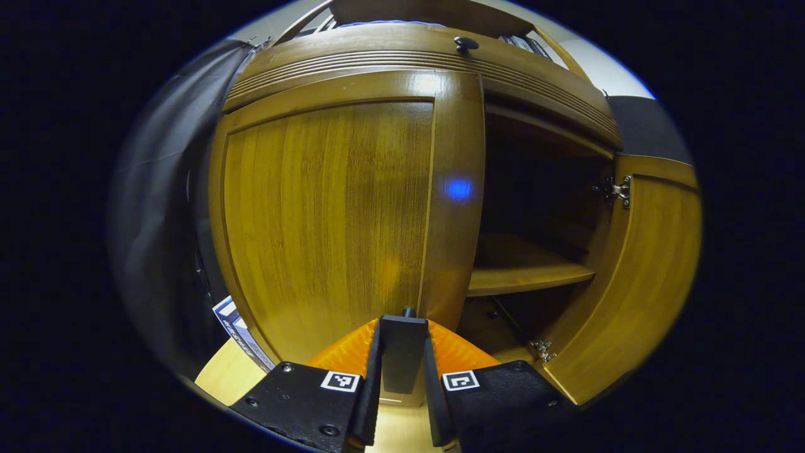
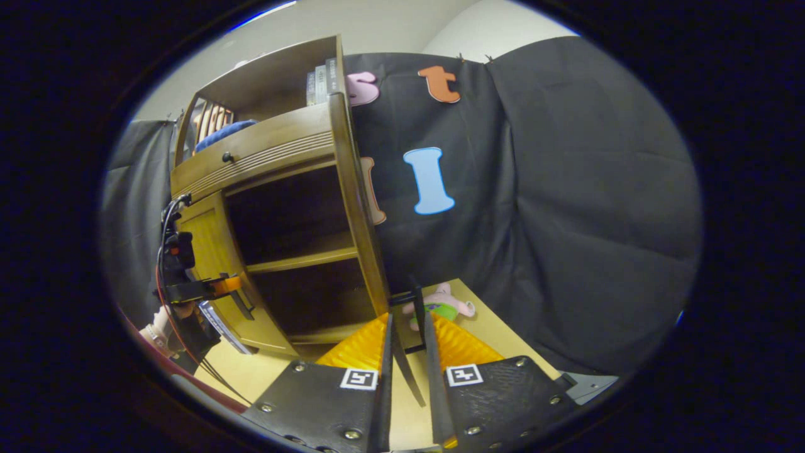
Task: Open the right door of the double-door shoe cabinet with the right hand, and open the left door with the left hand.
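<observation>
Left gripper view is showing the left claw (image 1: 402, 343) nearly closed, gripping nothing, facing the closed left door (image 1: 327, 214); the right door (image 1: 635, 277) is standing open. Glossy, rigid wood may slip; hooking its inner edge seems best.

Right claw (image 2: 407, 340) is hanging narrow and empty.

shoe cabinet (image 2: 277, 189) interior too dark to make out, plush toy (image 2: 440, 305) half hidden behind fingers, book spines (image 2: 319, 85) too small to read, lower-left booklet (image 1: 242, 333) cut off by left door (image 1: 327, 220)
</observation>
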